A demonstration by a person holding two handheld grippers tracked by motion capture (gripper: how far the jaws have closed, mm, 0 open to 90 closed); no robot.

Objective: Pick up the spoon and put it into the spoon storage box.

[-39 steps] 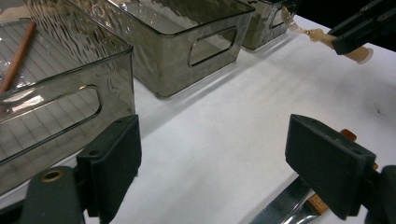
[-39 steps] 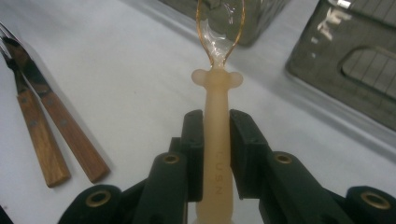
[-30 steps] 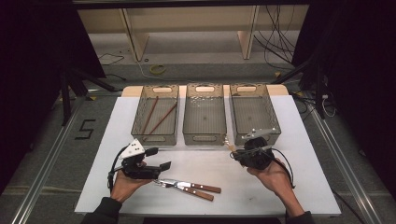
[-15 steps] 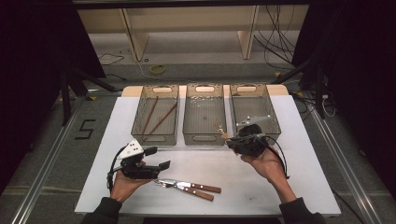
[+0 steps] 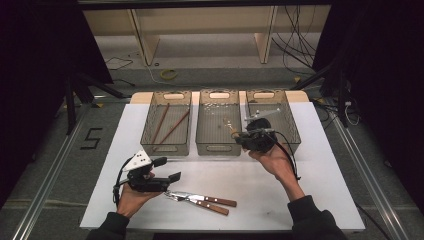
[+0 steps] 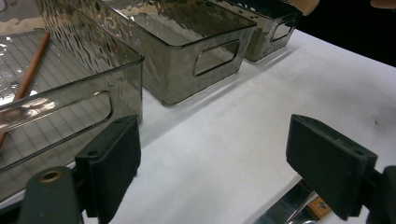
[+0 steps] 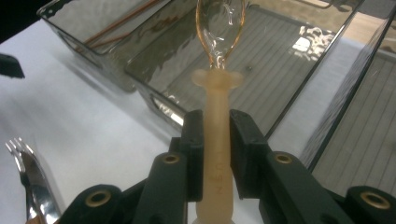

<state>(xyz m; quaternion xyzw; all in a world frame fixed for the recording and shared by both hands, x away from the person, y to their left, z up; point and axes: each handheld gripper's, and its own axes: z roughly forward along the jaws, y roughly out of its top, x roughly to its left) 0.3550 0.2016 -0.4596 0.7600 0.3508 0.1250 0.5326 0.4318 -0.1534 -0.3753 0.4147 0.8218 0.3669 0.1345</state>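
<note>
While the person's right hand hangs above the near rim of the middle bin [image 5: 218, 146], the right gripper [image 5: 239, 136] has its jaws clamped narrow on a small spoon [image 7: 215, 140]. Its pale, cream-coloured handle stands between the two black pads, and its clear amber bowl pokes out ahead of them over the ribbed floor of that bin. Seen from above, the spoon's tip shows just left of the gripper body, over the bin's near right corner.

Three smoky see-through bins sit side by side along the far edge of the white worktop [image 5: 260, 195]. Two wooden chopsticks [image 5: 168, 126] lie slanted in the left bin [image 5: 165, 147]; the right bin [image 5: 294, 135] holds a pale utensil that I cannot make out clearly.

Down by the near left corner of the worktop, the left gripper [image 5: 167, 170] rests in the other hand, its jaws spread wide with nothing between them. Just beside it on the worktop, toward the near edge, lie a knife and fork [image 5: 205, 201] with brown handles, close together, their metal ends pointing at that gripper.
</note>
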